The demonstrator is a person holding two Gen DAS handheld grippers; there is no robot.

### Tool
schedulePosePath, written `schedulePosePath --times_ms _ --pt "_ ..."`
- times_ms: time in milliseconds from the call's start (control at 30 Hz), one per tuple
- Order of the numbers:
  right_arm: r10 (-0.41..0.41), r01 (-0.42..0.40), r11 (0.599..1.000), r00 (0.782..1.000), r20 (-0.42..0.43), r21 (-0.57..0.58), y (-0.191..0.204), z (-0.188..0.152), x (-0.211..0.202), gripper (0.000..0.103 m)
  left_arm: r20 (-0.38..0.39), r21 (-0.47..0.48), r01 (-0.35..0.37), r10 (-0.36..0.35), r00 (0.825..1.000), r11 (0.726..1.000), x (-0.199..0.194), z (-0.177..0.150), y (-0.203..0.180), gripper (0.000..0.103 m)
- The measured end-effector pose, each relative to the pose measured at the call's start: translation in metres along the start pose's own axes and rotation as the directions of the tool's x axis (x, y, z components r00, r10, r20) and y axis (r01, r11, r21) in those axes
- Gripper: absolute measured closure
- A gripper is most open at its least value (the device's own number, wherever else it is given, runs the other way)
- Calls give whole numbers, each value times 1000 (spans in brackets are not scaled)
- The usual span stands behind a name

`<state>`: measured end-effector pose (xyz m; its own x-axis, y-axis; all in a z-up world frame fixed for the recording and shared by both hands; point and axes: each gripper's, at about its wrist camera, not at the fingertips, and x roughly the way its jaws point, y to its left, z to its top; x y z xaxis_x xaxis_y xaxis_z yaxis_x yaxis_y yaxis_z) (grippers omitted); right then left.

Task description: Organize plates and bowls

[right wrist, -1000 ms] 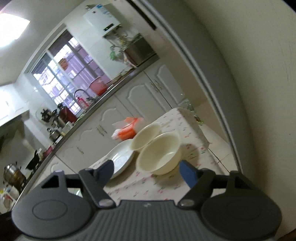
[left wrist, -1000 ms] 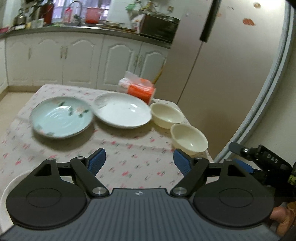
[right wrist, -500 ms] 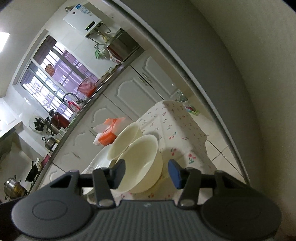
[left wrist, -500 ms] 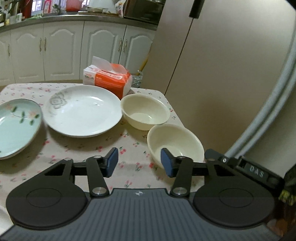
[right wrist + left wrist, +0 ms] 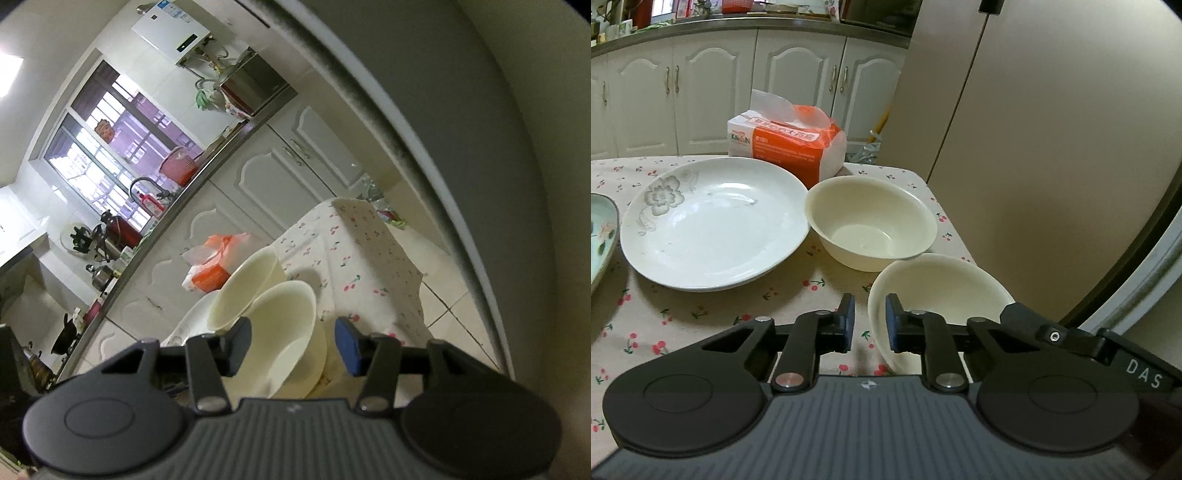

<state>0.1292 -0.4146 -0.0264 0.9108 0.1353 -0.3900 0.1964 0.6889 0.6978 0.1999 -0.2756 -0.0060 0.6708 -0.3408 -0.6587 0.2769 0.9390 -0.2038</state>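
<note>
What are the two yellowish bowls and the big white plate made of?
Bowls: dull cream with a soft sheen, probably plastic or melamine, maybe glazed ceramic. Plate: glossy white with a grey printed flower and bright reflections, likely glazed porcelain.

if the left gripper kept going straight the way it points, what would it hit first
Likely the near cream bowl: the closing fingers of the left gripper already straddle its rim. Next in line looks like the far cream bowl.

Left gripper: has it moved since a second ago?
Yes. The left gripper moved forward and right toward the near bowl; the tissue pack looms larger. Its jaws are closing over the bowl's rim.
</note>
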Motion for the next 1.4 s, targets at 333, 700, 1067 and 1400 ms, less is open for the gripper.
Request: schedulePosePath --times_ms 333,700,1067,1400 --pt "30 -30 999 1000 -8 28 -1 -1 1 59 -24 -20 35 -35 999 999 4 -3 1 94" --pt "60 -60 998 998 1 3 12 1 -12 58 -12 -28 65 -65 998 998 -2 4 8 94" --pt "80 -80 995 997 11 -57 35 2 -31 56 23 -31 103 -102 994 994 -40 7 9 94" --pt "112 -110 991 993 24 -70 52 -9 -55 54 61 -38 138 -135 989 990 -89 -2 11 94"
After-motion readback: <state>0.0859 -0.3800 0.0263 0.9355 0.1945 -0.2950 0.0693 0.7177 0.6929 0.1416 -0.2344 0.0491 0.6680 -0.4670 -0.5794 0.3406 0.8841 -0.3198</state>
